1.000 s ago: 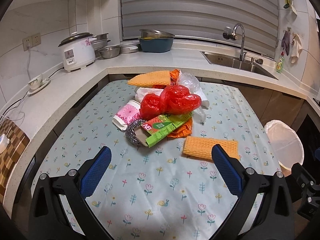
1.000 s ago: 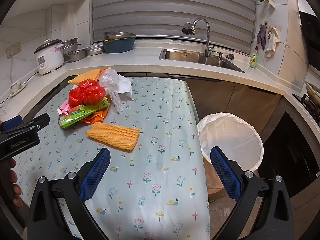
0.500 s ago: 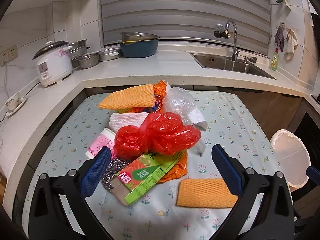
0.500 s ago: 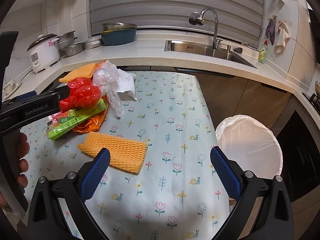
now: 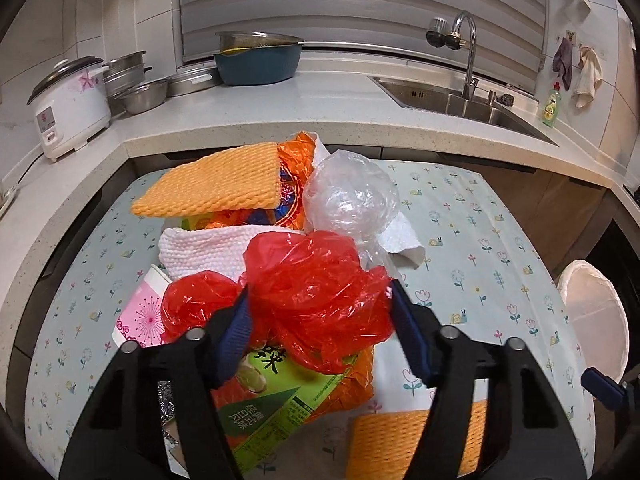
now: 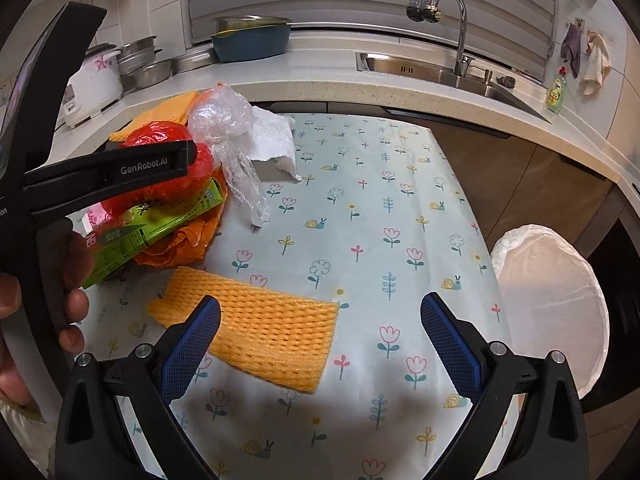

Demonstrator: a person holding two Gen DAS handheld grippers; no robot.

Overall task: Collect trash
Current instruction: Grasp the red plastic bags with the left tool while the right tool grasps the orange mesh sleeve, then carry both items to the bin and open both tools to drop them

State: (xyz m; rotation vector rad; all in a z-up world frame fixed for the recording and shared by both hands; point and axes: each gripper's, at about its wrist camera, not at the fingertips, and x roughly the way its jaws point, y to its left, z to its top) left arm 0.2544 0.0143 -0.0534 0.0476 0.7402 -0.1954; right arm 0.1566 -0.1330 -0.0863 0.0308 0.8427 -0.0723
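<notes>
A pile of trash lies on the flowered table cloth [image 6: 380, 208]. My left gripper [image 5: 320, 320] is open with its jaws on either side of a crumpled red plastic bag [image 5: 316, 292], which also shows in the right wrist view [image 6: 168, 136]. Under it lie a green wrapper [image 5: 276, 396], an orange bag and a pink paper cup [image 5: 140, 312]. Behind are a clear plastic bag [image 5: 352, 196], a white cloth and an orange foam net [image 5: 216, 184]. My right gripper [image 6: 320, 340] is open and empty, just above another orange foam net [image 6: 264, 328]. A white-lined bin [image 6: 548, 304] stands right of the table.
A counter runs behind and left, with a rice cooker [image 5: 68, 104], metal bowls, a blue basin [image 5: 256, 60] and a sink with a tap [image 5: 464, 56]. The left gripper's arm and the hand that holds it [image 6: 60, 264] fill the left of the right wrist view.
My left gripper moved forward and down onto the pile and its jaws narrowed around the red bag. My right gripper moved forward and left over the near foam net.
</notes>
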